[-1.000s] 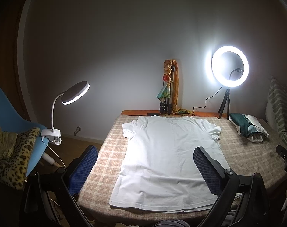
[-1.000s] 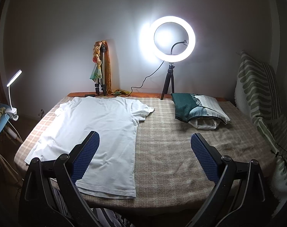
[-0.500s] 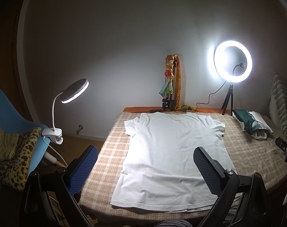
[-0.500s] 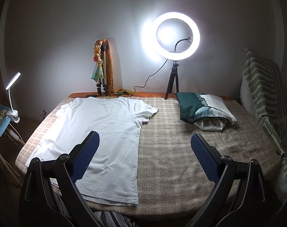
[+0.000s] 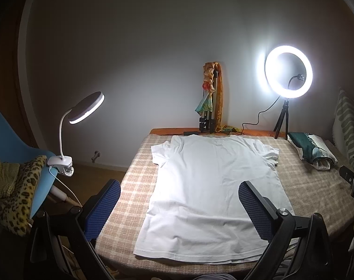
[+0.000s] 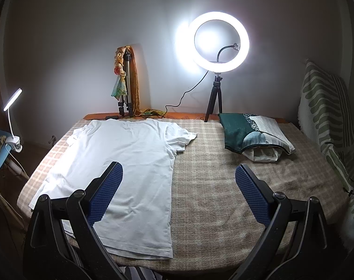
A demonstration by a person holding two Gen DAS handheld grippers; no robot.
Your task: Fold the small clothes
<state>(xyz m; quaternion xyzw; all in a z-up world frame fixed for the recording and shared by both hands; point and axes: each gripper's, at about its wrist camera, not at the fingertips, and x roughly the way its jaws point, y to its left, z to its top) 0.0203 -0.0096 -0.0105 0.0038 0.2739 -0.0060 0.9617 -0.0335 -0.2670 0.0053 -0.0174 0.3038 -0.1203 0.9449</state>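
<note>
Two grippers hover above the near edge of a surface (image 6: 212, 186) covered with a checked cloth, and both carry nothing. The left gripper (image 5: 179, 203) has its blue-padded fingers (image 5: 254, 210) spread wide, one over the surface's 9 o'clock edge and the other over the lower part of the white T-shirt (image 5: 214, 186). The right gripper (image 6: 178, 191) likewise has its fingers (image 6: 251, 198) spread apart, its 9 o'clock finger above the shirt and the other above bare cloth. The T-shirt lies flat and unfolded, collar toward 12 o'clock near the wall, hem toward 6 o'clock at the near edge, both short sleeves spread out; it fills the 9 o'clock half of the surface in the right wrist view. A stack of folded clothes (image 6: 254, 133) sits toward 2 o'clock, well apart from the shirt. A lit ring light (image 6: 221, 39) on a small tripod stands at 12 o'clock behind it, and a clip-on lamp (image 5: 83, 109) glows at 9 o'clock, off the surface.
</note>
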